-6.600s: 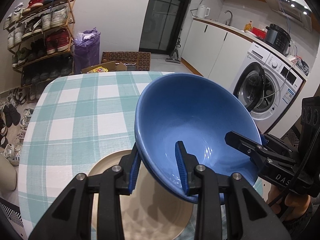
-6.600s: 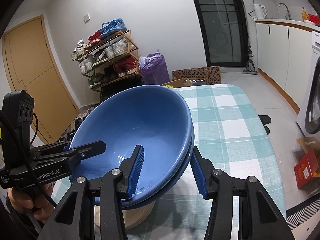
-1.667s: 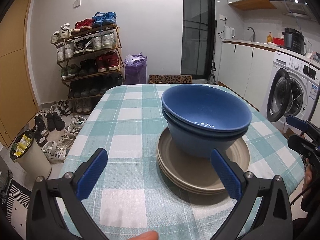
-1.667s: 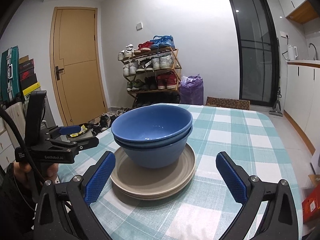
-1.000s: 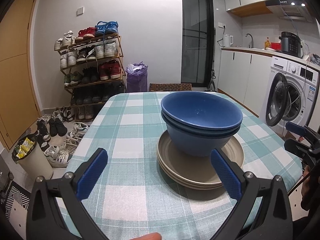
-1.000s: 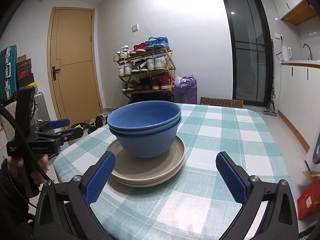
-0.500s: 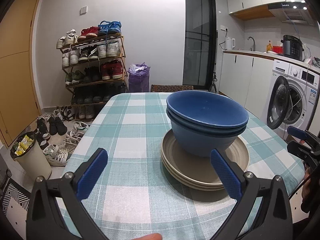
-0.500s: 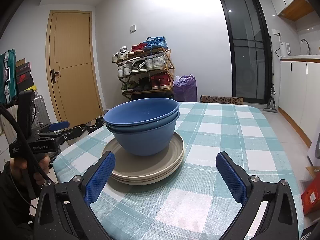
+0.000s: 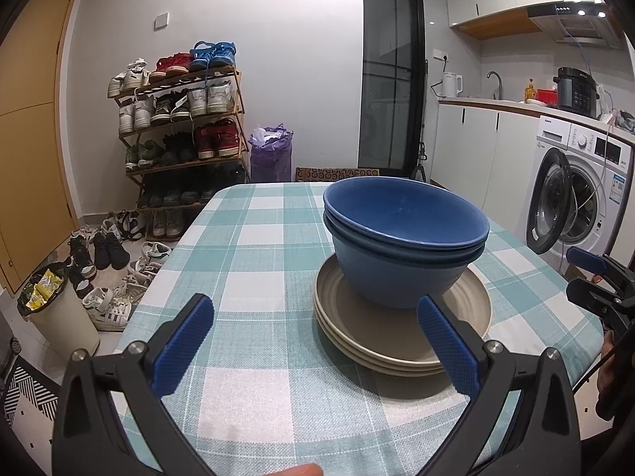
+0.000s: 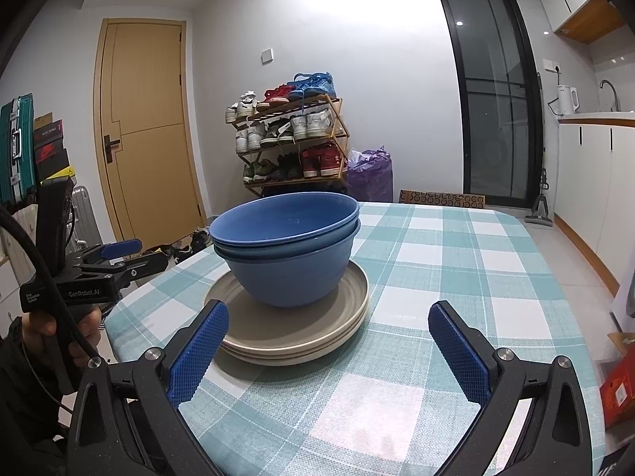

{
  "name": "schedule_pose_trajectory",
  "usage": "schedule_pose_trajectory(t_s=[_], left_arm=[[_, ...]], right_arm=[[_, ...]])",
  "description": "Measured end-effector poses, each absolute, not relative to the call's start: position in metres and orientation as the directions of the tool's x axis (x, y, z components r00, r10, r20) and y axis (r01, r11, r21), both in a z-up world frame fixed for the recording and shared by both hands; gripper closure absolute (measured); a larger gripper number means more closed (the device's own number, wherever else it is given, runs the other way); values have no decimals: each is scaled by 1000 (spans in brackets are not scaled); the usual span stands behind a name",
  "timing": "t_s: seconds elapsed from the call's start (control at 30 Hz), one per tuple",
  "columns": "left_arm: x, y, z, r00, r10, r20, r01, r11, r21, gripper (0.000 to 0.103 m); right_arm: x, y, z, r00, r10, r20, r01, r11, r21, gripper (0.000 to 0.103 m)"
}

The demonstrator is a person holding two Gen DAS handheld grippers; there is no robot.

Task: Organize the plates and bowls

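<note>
both pairs of my fingers stand wide apart and carry nothing: my left gripper (image 9: 315, 341) frames the stack from one side of the table, my right gripper (image 10: 329, 351) from the other, and neither touches any dish. each blue pad is ridged rubber on a black arm.

just ahead of my left fingertips, and a little toward the right-hand pad, sits the whole job in one pile. two blue bowls (image 9: 405, 238) nest one inside the other, rims nearly level, and they rest on a stack of beige plates (image 9: 401, 337). from my right gripper the same bowls (image 10: 287, 246) and plates (image 10: 293, 331) lie ahead, toward my left-hand pad, with my own left gripper showing beyond them at the table's edge.

as i judge it, the organizing is done or nearly so: like is stacked with like, bowls on plates, and i see no stray dish on the tablecloth (image 9: 254, 261). at most a small nudge is left, since the bowls sit a little off the plates' middle.

the bowls look smooth, matte and deep with rounded walls; the plates are shallow, round, with a raised lip and faint rings, three as far as i can count at the edge. the cloth is a woven teal and white check, slightly coarse.
</note>
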State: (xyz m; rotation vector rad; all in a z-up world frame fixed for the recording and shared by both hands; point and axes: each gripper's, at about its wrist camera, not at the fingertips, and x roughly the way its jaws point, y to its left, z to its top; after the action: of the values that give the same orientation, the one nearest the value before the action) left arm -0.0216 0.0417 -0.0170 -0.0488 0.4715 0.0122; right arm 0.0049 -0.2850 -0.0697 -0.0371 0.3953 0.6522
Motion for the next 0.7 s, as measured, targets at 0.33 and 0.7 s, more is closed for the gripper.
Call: schedule_pose_trajectory(t_s=[0.33, 0.7], left_arm=[[-22, 42, -17, 890, -4, -456, -21, 999, -49, 0], [-21, 42, -17, 889, -4, -458, -22, 998, -51, 0]], right_arm=[[4, -285, -70, 723, 586, -367, -600, 795, 87, 1], [3, -285, -69, 723, 586, -365, -602, 794, 82, 1]])
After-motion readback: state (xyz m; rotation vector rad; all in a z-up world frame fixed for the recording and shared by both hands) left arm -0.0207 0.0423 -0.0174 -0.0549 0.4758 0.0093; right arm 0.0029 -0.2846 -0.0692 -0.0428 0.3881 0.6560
